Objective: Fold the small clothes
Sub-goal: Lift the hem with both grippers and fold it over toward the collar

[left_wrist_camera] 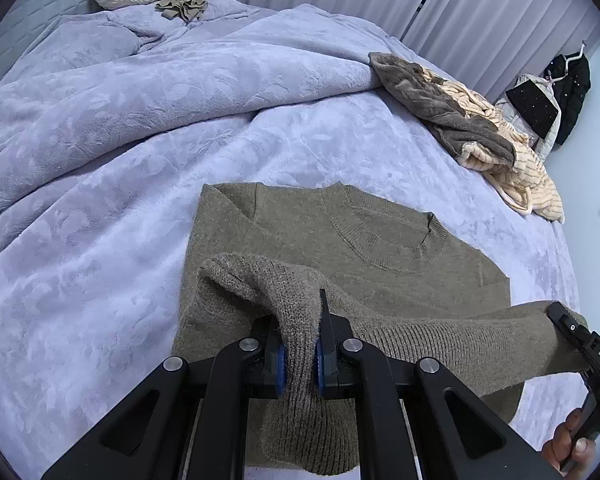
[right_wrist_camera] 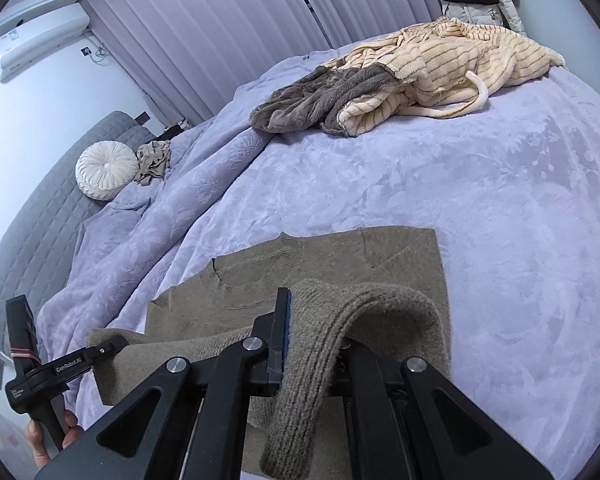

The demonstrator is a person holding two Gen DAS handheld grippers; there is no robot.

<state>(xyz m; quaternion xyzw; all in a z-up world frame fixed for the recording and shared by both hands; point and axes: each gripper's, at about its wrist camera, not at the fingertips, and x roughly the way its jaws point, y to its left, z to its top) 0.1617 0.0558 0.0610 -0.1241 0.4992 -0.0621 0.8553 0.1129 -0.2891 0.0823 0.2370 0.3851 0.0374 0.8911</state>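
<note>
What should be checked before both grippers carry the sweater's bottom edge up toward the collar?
1. Left gripper clamped on the olive sweater: ok, knit is pinched between its blue pads.
2. Right gripper clamped on the knit: ok, fabric drapes over and between its fingers.
3. Sleeves folded in: ok, the body lies as a neat rectangle.
4. Collar flat and facing up: ok.
5. Landing area on the lilac blanket beyond the collar free: ok; the fleece clothes pile lies well apart.
6. Lifted hem level between both grippers: cannot tell.
</note>
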